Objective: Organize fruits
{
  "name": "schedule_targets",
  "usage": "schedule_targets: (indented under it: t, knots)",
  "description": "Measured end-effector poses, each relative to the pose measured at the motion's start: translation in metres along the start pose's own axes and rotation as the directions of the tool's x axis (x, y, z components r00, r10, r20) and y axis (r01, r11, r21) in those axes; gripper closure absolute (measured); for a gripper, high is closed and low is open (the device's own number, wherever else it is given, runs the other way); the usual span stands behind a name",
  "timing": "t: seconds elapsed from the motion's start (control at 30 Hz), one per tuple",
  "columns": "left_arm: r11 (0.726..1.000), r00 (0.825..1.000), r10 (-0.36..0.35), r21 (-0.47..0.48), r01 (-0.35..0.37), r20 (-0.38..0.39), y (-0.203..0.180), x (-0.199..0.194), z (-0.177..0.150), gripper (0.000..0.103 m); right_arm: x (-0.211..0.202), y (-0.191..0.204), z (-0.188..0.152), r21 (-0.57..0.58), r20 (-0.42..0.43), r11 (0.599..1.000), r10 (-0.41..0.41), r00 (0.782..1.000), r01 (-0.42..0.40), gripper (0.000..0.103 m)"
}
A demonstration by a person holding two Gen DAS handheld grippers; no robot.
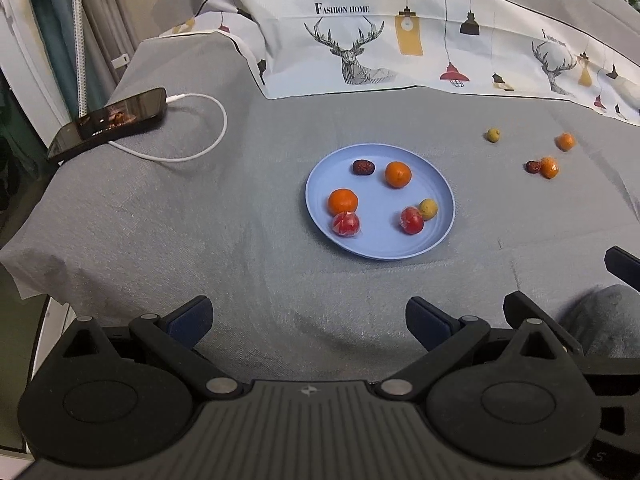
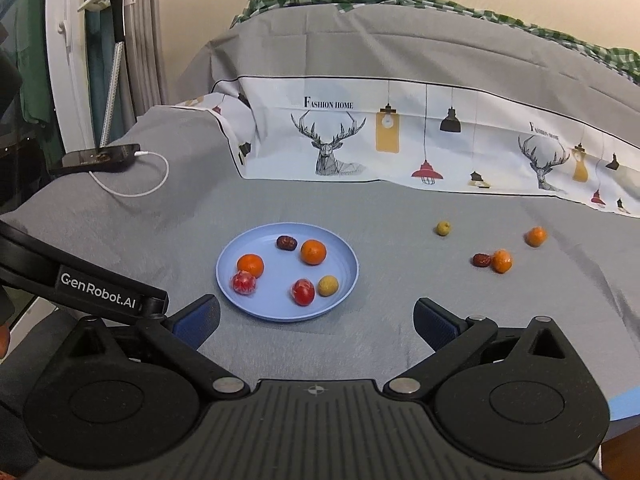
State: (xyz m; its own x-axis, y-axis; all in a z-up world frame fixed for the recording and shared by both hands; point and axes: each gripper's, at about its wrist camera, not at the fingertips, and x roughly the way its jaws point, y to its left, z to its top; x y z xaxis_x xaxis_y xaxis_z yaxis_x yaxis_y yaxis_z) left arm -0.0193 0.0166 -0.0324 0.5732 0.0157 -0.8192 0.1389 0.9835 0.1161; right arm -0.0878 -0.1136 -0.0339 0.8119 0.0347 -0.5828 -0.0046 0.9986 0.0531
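1. Blue plate (image 1: 320, 216) sits about mid-way across the grey cloth (image 1: 200, 220), and it's got six fruits on it already
2. On the plate: a dark date (image 1: 363, 167) at the far side, an orange mandarin (image 1: 398, 174) just right of it, a second mandarin (image 1: 343, 201) on the left, a red wrapped fruit (image 1: 345, 224) touching that one on the near side, another red fruit (image 1: 411, 220) near the front right, and a yellowish-green fruit (image 1: 428, 209) right up against it
3. Four more are loose on the cloth, well off to the right of the plate: a small green fruit (image 1: 493, 135) furthest back, a small orange (image 1: 565, 141) to its right, then a loose date (image 1: 532, 167) touching a wrapped orange (image 1: 549, 167) a bit nearer
4. Left gripper (image 1: 308, 322) hangs over bare cloth on the near side of the plate, jaws spread wide, nothing between them
5. Right gripper (image 2: 316, 322) is the same deal, jaws gaping apart and empty, with the plate just past its left fingertip in its own view
6. Further out: a phone (image 1: 120, 120) with a white cable (image 1: 208, 140) plugged in lies at the far left of the cloth, and a deer-print fabric (image 1: 360, 40) reading "Fashion home" is draped along the back
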Motion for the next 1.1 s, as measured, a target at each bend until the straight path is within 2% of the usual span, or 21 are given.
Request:
schedule_targets:
  t: [0.57,0.73,0.83,0.9,1.0,1.1]
  knots:
    - [1.000,1.000,0.007,0.013,-0.006,-0.023,-0.002,0.006,0.008,0.000,0.005,-0.004,-0.002,0.013,-0.003,1.000,0.006,1.000,-0.006,0.001]
    - [1.000,0.999,-0.012,0.014,0.013,-0.034,-0.006,0.010,0.020,0.000,0.016,-0.017,0.001,0.055,-0.024,0.998,-0.019,1.000,0.020,0.001]
    - [0.999,0.998,-0.025,0.033,0.026,-0.053,-0.017,0.015,0.032,0.000,0.016,-0.041,0.000,0.131,-0.008,0.988,-0.080,0.997,0.081,0.001]
    - [0.998,0.998,-0.034,0.041,0.036,-0.059,-0.028,0.018,0.038,0.000,0.021,-0.065,-0.002,0.205,-0.029,0.970,-0.125,0.992,0.128,0.001]
    - [0.996,0.996,-0.056,0.066,0.060,-0.070,-0.048,0.024,0.045,0.000,0.027,-0.103,-0.007,0.293,-0.052,0.932,-0.209,0.977,0.215,0.001]
    - [0.991,0.988,-0.111,0.069,0.119,-0.105,-0.071,0.038,0.056,0.000,0.035,-0.141,-0.013,0.350,-0.066,0.894,-0.274,0.960,0.279,0.001]
